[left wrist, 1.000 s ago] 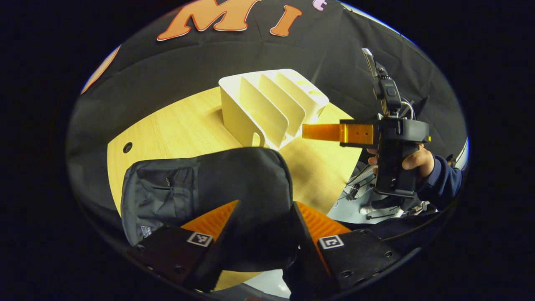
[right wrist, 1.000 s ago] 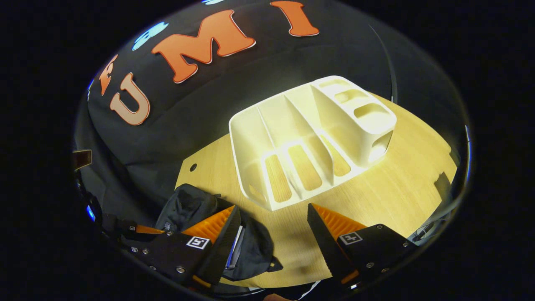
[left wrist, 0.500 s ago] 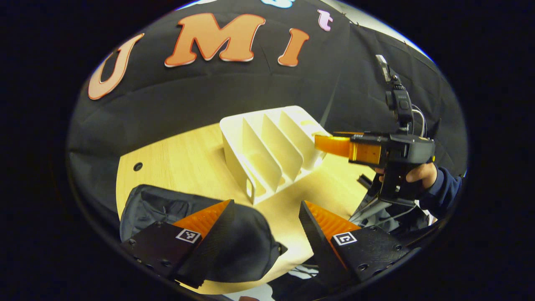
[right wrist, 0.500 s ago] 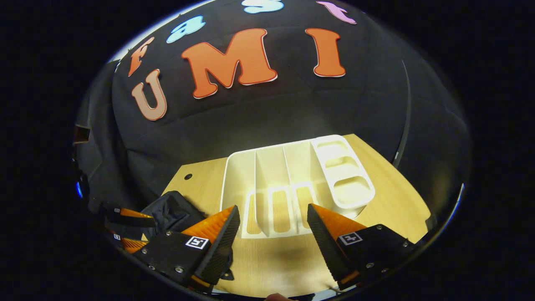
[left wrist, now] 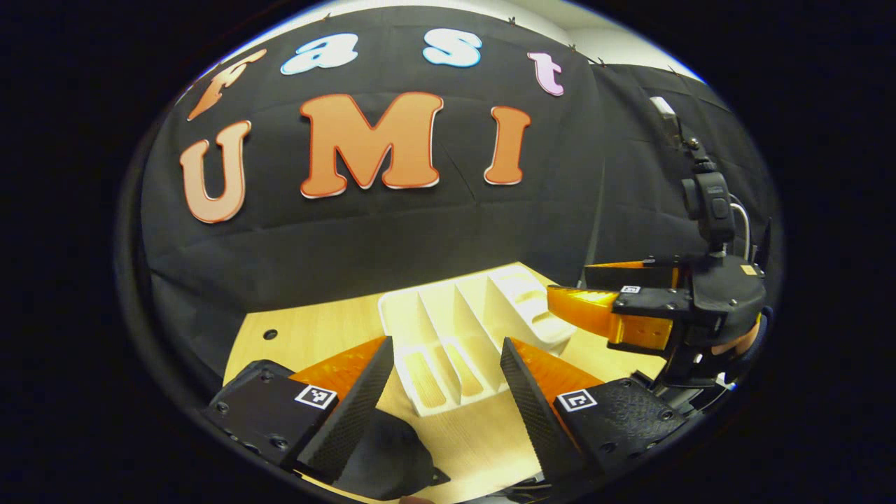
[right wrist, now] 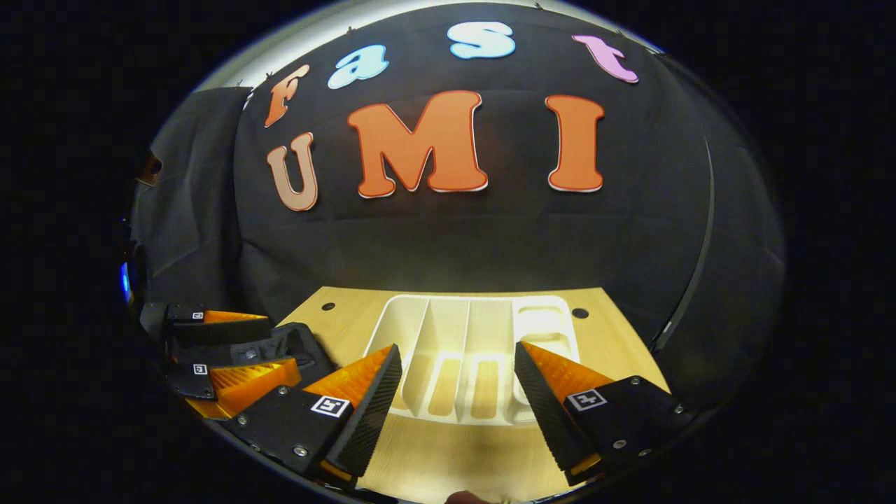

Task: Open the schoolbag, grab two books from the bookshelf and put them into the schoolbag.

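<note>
Schoolbag (left wrist: 381, 455) fabric lies dark at the table's (left wrist: 329, 336) near left corner, under my left gripper (left wrist: 444, 392), whose fingers stand apart with nothing between them. Past that I see the white bookshelf (left wrist: 455, 336) toward the table's far edge, its slots bare. My right gripper (right wrist: 451, 395) hangs above the near edge, fingers likewise apart and holding nothing.

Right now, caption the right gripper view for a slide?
Open right hand-held gripper faces the white bookshelf, its slots bookless, on the wooden table; black schoolbag at left.
</note>
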`<state>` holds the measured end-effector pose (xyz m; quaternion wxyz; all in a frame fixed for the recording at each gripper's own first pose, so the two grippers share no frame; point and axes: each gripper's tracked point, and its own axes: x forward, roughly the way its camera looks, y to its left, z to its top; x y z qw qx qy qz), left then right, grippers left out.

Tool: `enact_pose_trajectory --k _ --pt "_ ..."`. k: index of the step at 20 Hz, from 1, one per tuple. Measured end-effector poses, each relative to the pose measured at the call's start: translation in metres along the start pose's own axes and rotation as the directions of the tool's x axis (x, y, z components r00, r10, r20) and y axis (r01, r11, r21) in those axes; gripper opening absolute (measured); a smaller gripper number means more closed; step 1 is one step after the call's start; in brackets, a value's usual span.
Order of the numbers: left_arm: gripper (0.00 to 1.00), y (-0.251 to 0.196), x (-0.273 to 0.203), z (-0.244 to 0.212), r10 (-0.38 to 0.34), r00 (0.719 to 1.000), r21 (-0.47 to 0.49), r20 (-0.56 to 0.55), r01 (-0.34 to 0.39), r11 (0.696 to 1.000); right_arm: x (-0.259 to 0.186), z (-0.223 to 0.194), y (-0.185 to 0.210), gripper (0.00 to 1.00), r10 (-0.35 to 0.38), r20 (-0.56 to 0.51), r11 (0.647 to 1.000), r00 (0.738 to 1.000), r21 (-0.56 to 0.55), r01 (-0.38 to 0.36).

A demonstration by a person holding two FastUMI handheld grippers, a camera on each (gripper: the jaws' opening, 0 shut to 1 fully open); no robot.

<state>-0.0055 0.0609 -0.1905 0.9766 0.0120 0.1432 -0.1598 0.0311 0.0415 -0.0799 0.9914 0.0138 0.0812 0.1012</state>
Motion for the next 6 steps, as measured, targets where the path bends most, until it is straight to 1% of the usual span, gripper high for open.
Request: enact_pose_trajectory --k 1,3,5,6 --pt "0.99 0.0 -0.001 0.004 0.02 0.999 -0.009 0.026 -0.02 1.0 -0.007 0.008 -0.005 0.97 0.0 0.023 1.0 1.0 -0.009 0.0" --pt "0.98 0.003 0.001 0.012 0.066 0.994 -0.034 0.089 -0.064 0.997 -0.018 0.022 -0.008 0.96 0.025 0.056 1.0 0.998 -0.018 -0.024" --pt "0.98 0.002 0.003 0.024 0.097 0.985 -0.05 0.14 -0.091 0.995 -0.031 0.03 -0.002 0.97 0.08 0.078 0.997 0.994 -0.001 -0.081" --pt "0.98 0.002 0.005 0.031 0.113 0.979 -0.054 0.172 -0.105 0.993 -0.034 0.037 -0.001 0.97 0.089 0.091 0.996 0.992 0.004 -0.09"
